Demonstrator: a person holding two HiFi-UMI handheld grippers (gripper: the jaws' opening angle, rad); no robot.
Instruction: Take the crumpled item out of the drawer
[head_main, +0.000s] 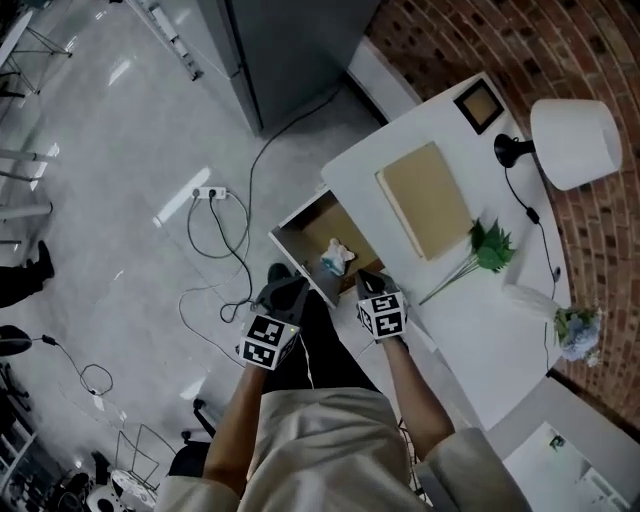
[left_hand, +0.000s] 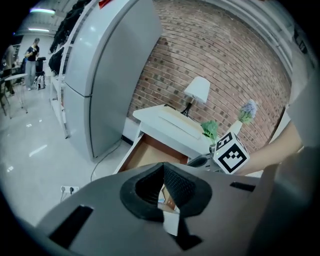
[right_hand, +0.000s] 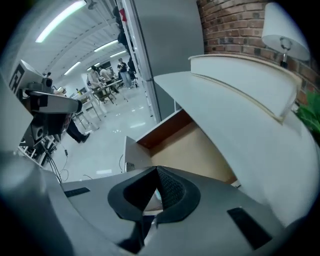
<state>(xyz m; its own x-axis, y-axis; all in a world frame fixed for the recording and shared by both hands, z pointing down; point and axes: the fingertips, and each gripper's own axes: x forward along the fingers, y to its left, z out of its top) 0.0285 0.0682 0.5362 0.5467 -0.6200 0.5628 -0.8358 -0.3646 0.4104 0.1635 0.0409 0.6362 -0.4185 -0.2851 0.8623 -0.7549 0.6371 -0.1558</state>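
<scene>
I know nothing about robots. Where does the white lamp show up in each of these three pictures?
Head view: the lamp is at the upper right, seen from above.
Left gripper view: it is small, just above the middle.
Right gripper view: it is in the top right corner.
Shared landmark: the open drawer, which appears in all three views.

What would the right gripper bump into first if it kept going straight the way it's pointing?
Probably the crumpled item in the open drawer: the right gripper aims down at it. Depth is unclear, so it might meet the drawer floor beside it instead.
</scene>
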